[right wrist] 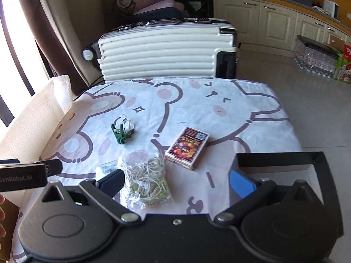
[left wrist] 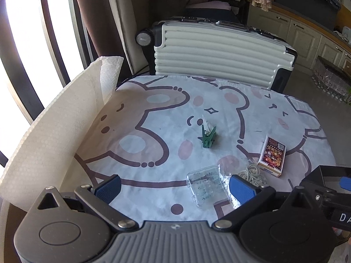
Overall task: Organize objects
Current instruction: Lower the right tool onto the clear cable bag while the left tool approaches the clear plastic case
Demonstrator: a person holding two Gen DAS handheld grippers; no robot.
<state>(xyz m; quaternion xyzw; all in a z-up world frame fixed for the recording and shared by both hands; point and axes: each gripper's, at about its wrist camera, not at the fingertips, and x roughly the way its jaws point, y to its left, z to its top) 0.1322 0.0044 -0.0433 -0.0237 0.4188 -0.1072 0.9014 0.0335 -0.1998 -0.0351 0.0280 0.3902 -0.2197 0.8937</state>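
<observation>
Green clothes pegs (left wrist: 208,137) (right wrist: 121,134) lie in a small heap mid-table. A card box (left wrist: 272,156) (right wrist: 187,146) with red print lies to their right. A clear bag of rubber bands (left wrist: 252,174) (right wrist: 147,184) and a clear plastic case (left wrist: 206,184) (right wrist: 106,167) lie near the front edge. A black open box (right wrist: 283,164) (left wrist: 329,173) stands at the front right corner. My left gripper (left wrist: 174,188) is open over the clear case. My right gripper (right wrist: 176,183) is open, its left finger beside the rubber-band bag, its right finger at the black box.
A cartoon-bear cloth (left wrist: 153,114) (right wrist: 197,100) covers the table. A white paper roll (left wrist: 65,118) (right wrist: 43,107) lies along the left edge. A white ribbed suitcase (left wrist: 219,52) (right wrist: 166,52) stands behind the table. Cabinets and packed bottles (right wrist: 318,57) line the right.
</observation>
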